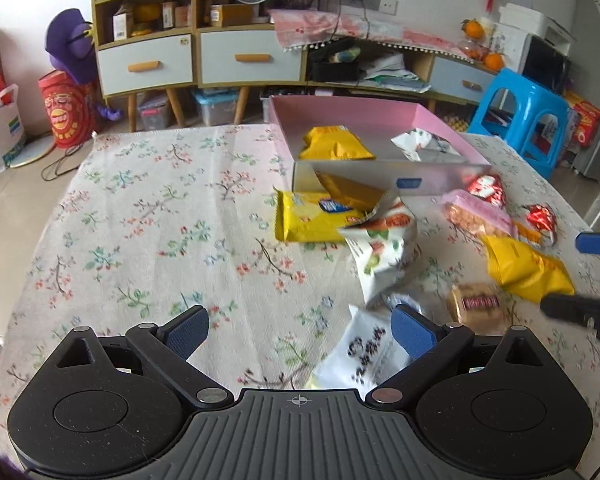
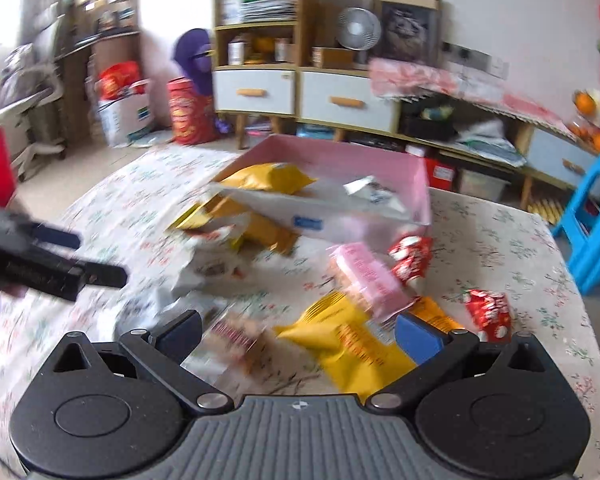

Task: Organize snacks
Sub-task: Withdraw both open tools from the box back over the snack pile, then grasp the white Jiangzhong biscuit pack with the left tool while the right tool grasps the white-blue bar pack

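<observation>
Hanging over a table spread with a floral tablecloth (image 1: 148,216), the left gripper (image 1: 300,330) points forward and down, its two blue-padded fingers (image 1: 188,330) spread wide with nothing pressed between them. Just ahead of its right finger lies a white packet with black lettering (image 1: 366,354), partly under that finger's tip, and beyond it a white snack bag printed with vegetables (image 1: 384,252) stands crumpled. Farther ahead and slightly right sits the pink box (image 1: 364,110), open-topped, with a yellow chip bag (image 1: 334,144) and a white wrapper (image 1: 424,142) already inside; a flat yellow packet (image 1: 312,220) lies against the box's near wall. To the right of this gripper are a round biscuit pack (image 1: 478,306), another yellow bag (image 1: 524,268), a pink packet of crackers (image 1: 476,216) and two red wrapped sweets (image 1: 486,188). The right gripper (image 2: 300,332) also tilts downward, its view blurred, jaws likewise spread wide and clamped on nothing. A yellow snack bag (image 2: 352,340) lies between and just beyond its fingers, with the pink cracker packet (image 2: 368,276) ahead of it and a red sweet (image 2: 490,314) off to its right. The pink box (image 2: 332,152) stands farther ahead. The other gripper's dark fingers enter at this view's left edge (image 2: 60,268).
</observation>
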### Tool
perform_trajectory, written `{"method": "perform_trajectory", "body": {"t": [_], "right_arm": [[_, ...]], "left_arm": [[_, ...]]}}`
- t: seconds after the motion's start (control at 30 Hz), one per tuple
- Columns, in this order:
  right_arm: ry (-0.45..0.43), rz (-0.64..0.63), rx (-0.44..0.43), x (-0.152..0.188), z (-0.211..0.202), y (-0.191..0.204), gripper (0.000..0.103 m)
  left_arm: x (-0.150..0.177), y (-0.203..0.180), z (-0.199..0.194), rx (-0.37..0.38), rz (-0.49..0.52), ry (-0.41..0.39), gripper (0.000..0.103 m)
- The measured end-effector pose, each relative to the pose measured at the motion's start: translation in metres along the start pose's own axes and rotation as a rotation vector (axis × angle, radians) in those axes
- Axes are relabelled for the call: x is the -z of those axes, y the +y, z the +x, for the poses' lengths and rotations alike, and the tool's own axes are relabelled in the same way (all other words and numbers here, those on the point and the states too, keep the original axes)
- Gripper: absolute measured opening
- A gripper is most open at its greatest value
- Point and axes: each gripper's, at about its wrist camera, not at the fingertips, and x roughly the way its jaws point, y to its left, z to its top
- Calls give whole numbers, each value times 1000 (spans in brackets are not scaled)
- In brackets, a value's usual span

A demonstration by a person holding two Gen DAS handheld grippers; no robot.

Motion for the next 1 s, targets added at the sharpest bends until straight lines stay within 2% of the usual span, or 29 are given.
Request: {"method": "perform_trajectory", "body": {"t": [0.17, 0.33, 0.43, 0.7, 0.8, 1.0], "right_arm": [[-7, -61, -67, 21, -4, 17, 93], [1, -87, -103, 36, -5, 34, 93], [12, -115, -124, 43, -3, 43, 93], [58, -284, -154, 57, 1, 73, 94], [61, -277, -162, 58, 1, 72, 93], [75, -247, -170, 54, 3, 68, 80]], "left_arm": [[16, -6, 2, 57, 61, -24, 99], [32, -20, 12, 69, 178, -13, 99], [39, -25, 17, 75, 216, -5, 99], [46, -26, 20, 112, 218, -15, 99], [46, -26, 20, 127, 225, -16, 97], [46, -31, 18, 165, 237, -11, 95]]}}
